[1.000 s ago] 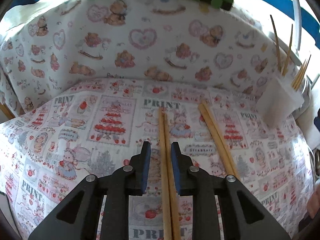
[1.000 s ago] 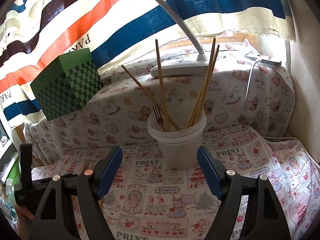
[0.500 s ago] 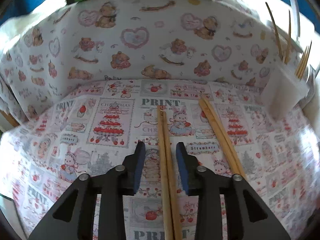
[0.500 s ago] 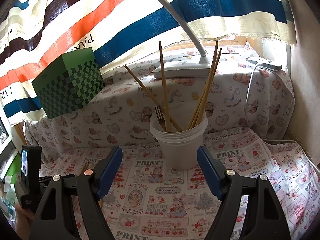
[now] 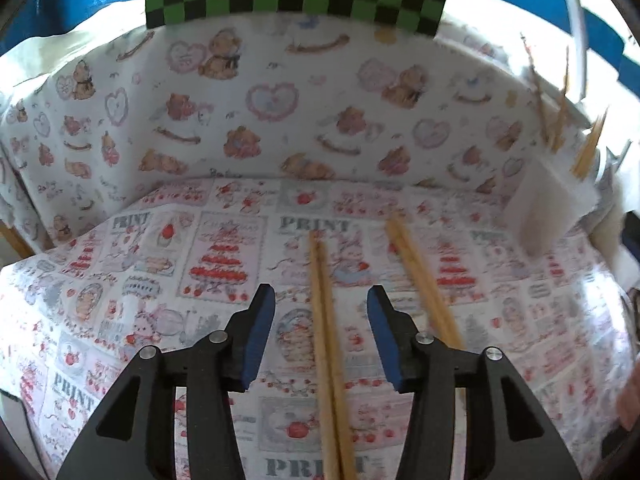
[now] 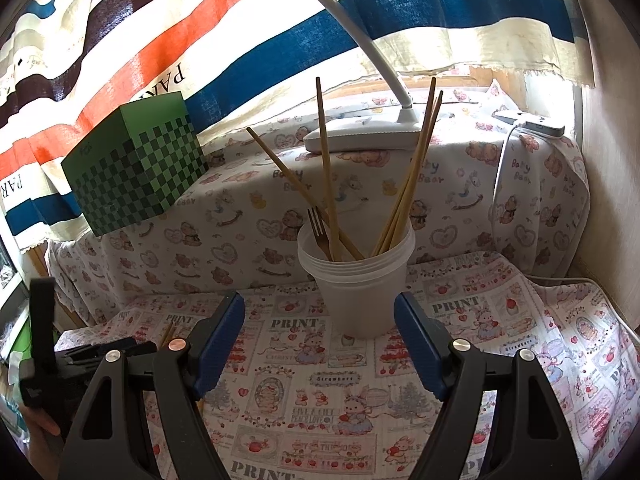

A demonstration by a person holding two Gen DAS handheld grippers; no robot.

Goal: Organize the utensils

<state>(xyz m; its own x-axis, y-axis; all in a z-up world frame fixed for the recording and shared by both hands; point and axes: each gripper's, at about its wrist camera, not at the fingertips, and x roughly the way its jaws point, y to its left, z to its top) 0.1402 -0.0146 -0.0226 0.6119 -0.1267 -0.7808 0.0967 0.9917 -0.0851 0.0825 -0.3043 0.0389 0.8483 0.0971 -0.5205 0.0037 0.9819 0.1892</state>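
A pair of wooden chopsticks lies on the printed cloth and runs between the blue pads of my left gripper. Its jaws are opening and the pads stand clear of the sticks. A second pair of chopsticks lies just to the right, angled. The white cup holds several chopsticks and a wooden fork; it shows blurred at the right edge of the left wrist view. My right gripper stands open in front of the cup with nothing between its pads.
A green checkered box sits on the raised ledge covered in bear-print cloth. A white desk lamp stands on that ledge behind the cup. A cable hangs at the right. Striped curtain behind.
The left gripper's jaws have spread apart from close around the chopsticks. The chopsticks stay on the cloth. The right gripper has not moved.
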